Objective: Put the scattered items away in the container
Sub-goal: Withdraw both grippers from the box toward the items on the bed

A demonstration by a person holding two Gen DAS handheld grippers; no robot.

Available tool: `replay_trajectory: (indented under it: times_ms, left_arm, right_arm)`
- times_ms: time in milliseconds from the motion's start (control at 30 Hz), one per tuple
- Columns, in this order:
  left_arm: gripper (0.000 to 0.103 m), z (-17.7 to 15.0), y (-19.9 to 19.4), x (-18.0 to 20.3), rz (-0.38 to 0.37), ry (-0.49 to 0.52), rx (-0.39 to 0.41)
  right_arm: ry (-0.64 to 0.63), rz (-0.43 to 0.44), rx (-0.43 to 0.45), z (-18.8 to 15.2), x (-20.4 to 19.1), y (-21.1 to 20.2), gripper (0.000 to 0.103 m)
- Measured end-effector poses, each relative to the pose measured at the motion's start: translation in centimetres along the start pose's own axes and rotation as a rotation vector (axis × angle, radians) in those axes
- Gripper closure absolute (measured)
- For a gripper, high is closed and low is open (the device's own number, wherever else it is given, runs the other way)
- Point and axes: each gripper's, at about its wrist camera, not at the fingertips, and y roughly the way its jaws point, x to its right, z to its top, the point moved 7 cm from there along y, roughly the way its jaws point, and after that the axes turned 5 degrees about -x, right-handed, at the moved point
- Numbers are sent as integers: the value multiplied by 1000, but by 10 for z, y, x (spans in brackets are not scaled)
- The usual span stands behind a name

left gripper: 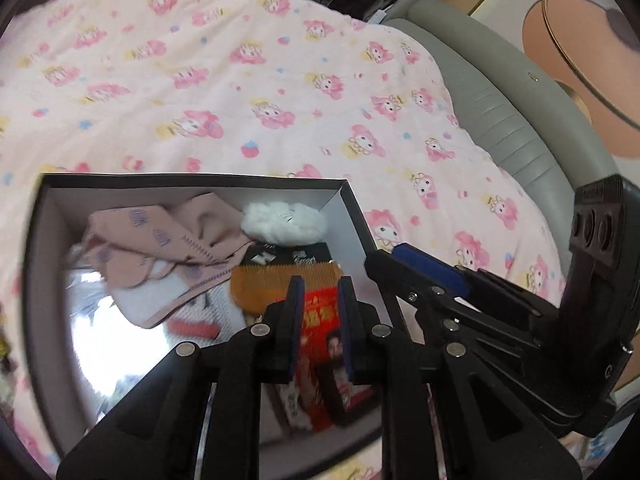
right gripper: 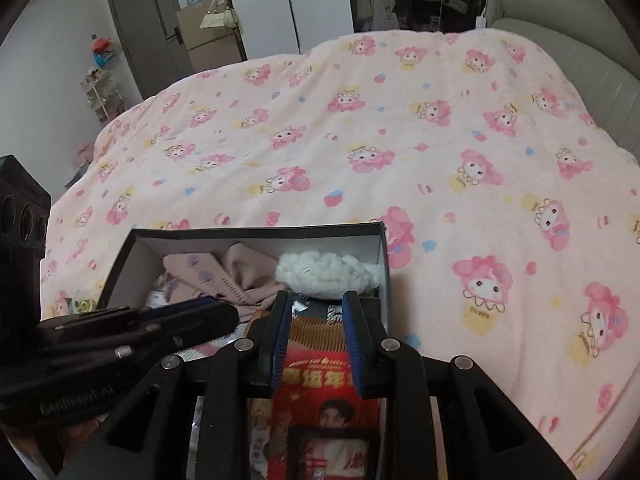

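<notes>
Resting on a bed under a pink cartoon-print blanket [right gripper: 360, 152], a dark open box [right gripper: 136, 248] with pale inner walls sat at the near middle of both views.

Contents, left to right, as seen from the left wrist:
- A glossy sheet of clear plastic [left gripper: 120, 340] lay at the near left, catching glare.
- Pink folded cloth [left gripper: 160, 240] with small purple marks filled the far left of the box; the right wrist view showed it as well [right gripper: 208, 276].
- A red strip [left gripper: 192, 326] showed beneath the cloth's near edge; what it was could not be told.
- An orange comb [left gripper: 260, 284] lay at the middle, teeth pointing far.
- A black packet [left gripper: 292, 256] with white print sat just beyond the comb.
- A white fluffy item [left gripper: 284, 220] rested against the far right wall, also visible from the right wrist [right gripper: 324, 276].
- A red printed card [left gripper: 320, 320] bearing a portrait lay at the near right, touching the comb.

Tools:
- Left tool [left gripper: 319, 320] hovered above the card and comb, its blue-lined jaws parted and grasping nothing.
- Right tool [right gripper: 316, 344] hovered over the same card [right gripper: 316, 380], likewise released and empty; in the left wrist view it reached in from the right [left gripper: 404, 264], over the box's right wall.

Beyond the blanket at the far right ran a grey padded headboard [right gripper: 568, 52].
</notes>
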Motion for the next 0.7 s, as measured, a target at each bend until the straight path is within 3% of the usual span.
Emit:
replay_trajectory:
  times_ms: [333,600,700]
  left_arm:
    - [87,-54,-78,23,24,43,63]
    - [86,-102,-126,2,45,-25,92]
    - [86,-116,-145,-16,91,-47,104]
  right_arm:
    - [-54,17,60,-37,-42,-75,81]
    - [-138,80,19,-75,-92,-95,81]
    - [-178,117,11,-83,-118,-97,81]
